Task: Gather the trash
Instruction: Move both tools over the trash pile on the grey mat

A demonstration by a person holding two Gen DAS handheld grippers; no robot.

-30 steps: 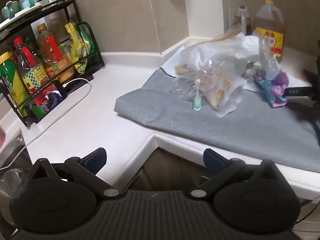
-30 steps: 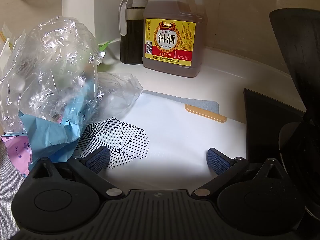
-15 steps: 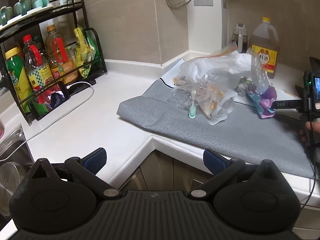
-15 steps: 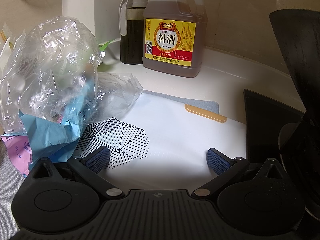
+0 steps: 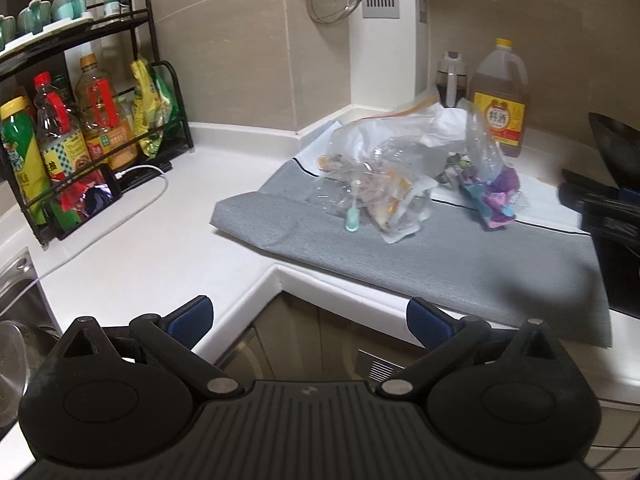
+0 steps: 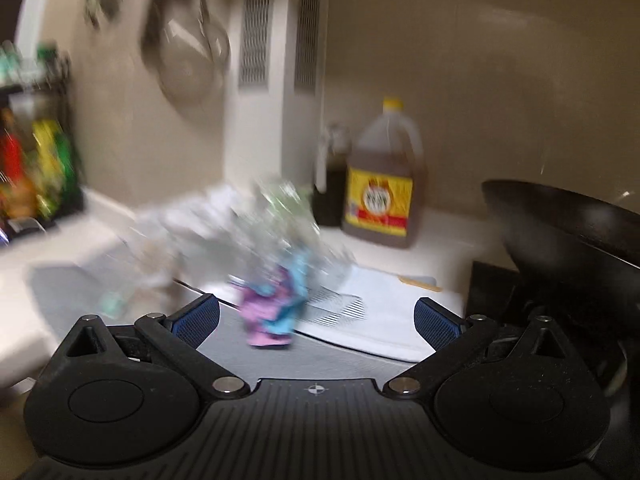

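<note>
Nothing looks collected yet — the heap of crumpled clear plastic bags (image 5: 384, 176) and the purple-and-blue crumpled paper wad (image 6: 276, 308) lie on the grey mat (image 5: 460, 256) on the white table (image 5: 140, 248). Left gripper (image 5: 310, 320) and right gripper (image 6: 316, 318) both have jaws wide, empty — well short of the trash.

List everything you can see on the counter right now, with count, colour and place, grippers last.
crumpled clear plastic bags: a pile, count unclear, transparent, on the mat's far side
purple and blue crumpled wrapper: one, right of the bags
small mint-green tube: one, at the pile's front edge
grey fabric mat: one, over the counter corner
brown cooking-wine jug with yellow label: one, back wall
dark glass oil dispenser: one, left of the jug
black wire condiment rack: one, far left, holding bottles
black wok: one, far right
left gripper: open, empty
right gripper: open, empty
</note>
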